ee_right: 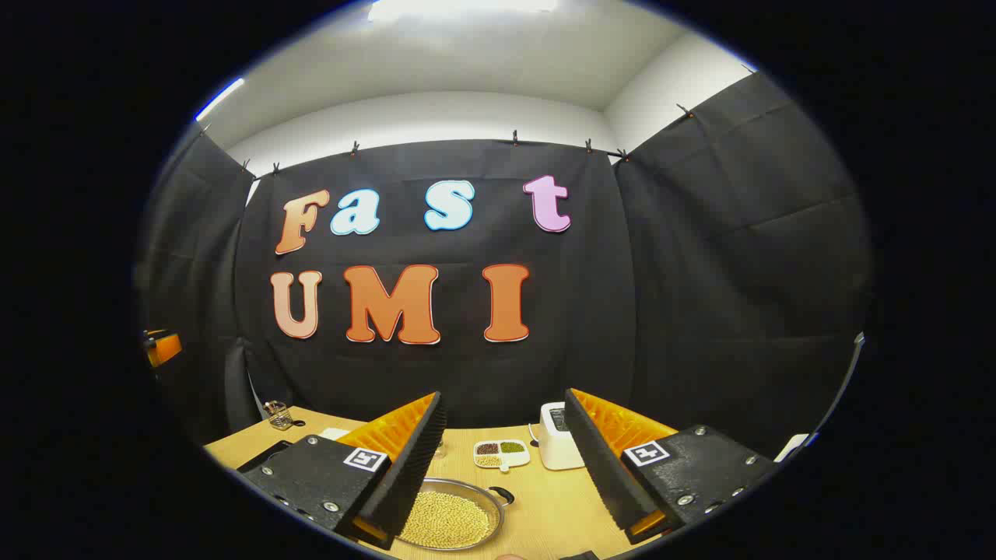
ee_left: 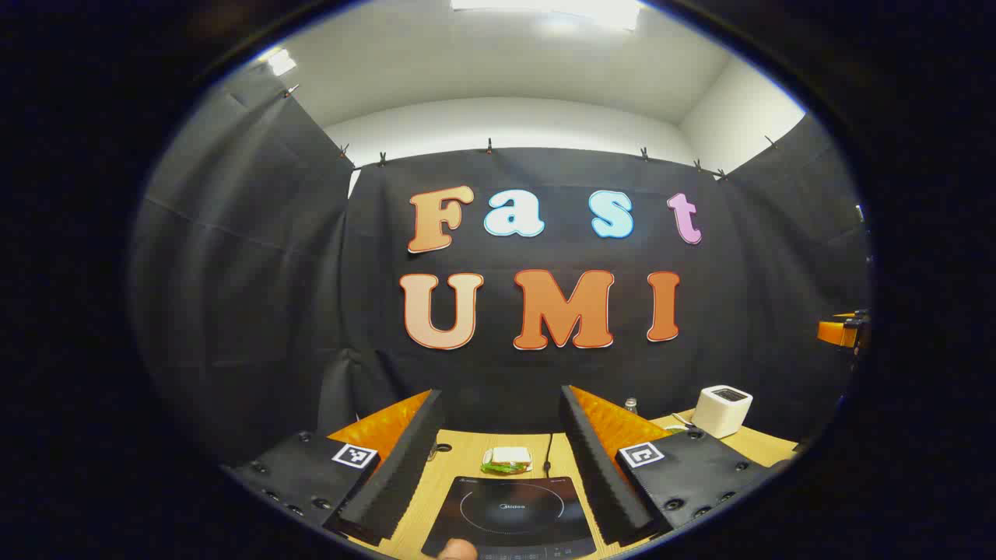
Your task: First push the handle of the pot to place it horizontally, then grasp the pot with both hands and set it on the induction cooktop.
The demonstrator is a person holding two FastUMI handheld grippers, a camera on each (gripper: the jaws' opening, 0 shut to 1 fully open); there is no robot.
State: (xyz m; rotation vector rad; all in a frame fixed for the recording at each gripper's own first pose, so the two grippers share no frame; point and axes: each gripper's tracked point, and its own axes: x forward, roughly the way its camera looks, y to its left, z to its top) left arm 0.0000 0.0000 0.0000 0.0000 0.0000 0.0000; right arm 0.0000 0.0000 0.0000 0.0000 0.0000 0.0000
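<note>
Looking along the left gripper (ee_left: 498,467), its two fingers stand wide apart with nothing between them, held above the wooden table (ee_left: 459,459). Below the gap lies the induction cooktop (ee_left: 513,517), nothing resting on its glass; a sandwich (ee_left: 507,460) sits just beyond its far edge, and a white toaster (ee_left: 721,410) stands far right. In the right gripper view, the right gripper (ee_right: 506,467) is likewise spread wide and holds nothing. Near its left finger sits the pot (ee_right: 455,515), a shallow metal pan filled with yellow beans, one small handle (ee_right: 502,494) on its right rim. Beyond it are a divided dish (ee_right: 502,453) and the toaster (ee_right: 557,446).
</note>
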